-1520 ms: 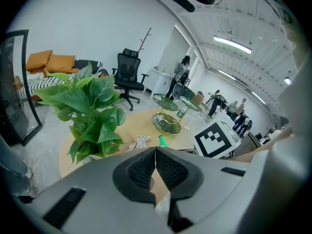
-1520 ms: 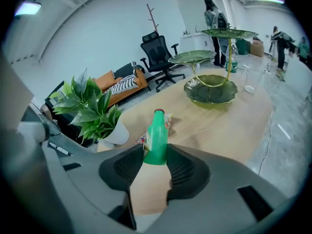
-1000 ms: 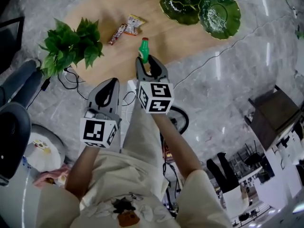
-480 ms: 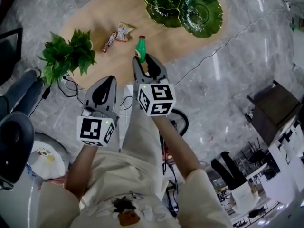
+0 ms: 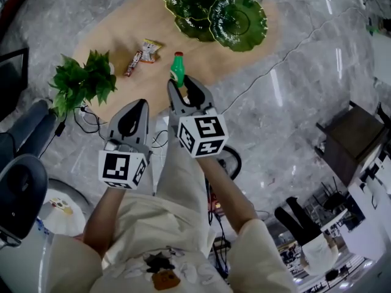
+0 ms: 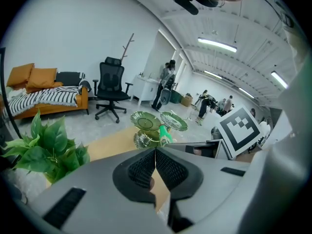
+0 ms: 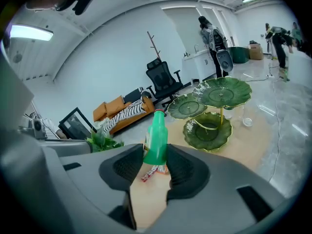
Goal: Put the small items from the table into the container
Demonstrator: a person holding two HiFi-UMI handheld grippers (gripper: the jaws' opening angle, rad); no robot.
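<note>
The green bottle [image 5: 177, 69] with a red cap stands upright between the jaws of the right gripper [image 7: 156, 157]. Both dark pads press on its lower body, so it is clamped there. Its base seems to be clear of the wood, over the near edge of the table [image 5: 116, 32]. The bottle carries a pale label, but the writing on it is too small to read.

Just behind the bottle, on the table, lie a long dark snack bar [image 5: 132, 63] and a small light packet [image 5: 150, 50], almost touching each other. Their wrappers are printed, but no word can be made out.

Further along the table stands the container, a tiered stand [image 7: 229, 89] with three green dishes shaped like leaves on a gold frame. The dishes show only their own ribbed green surface.

A leafy green plant [image 5: 82, 81] is at the left end of the table.

The left gripper [image 6: 155, 155] is held beside the right one, nearer to the person. Its two pads meet with nothing between them.
</note>
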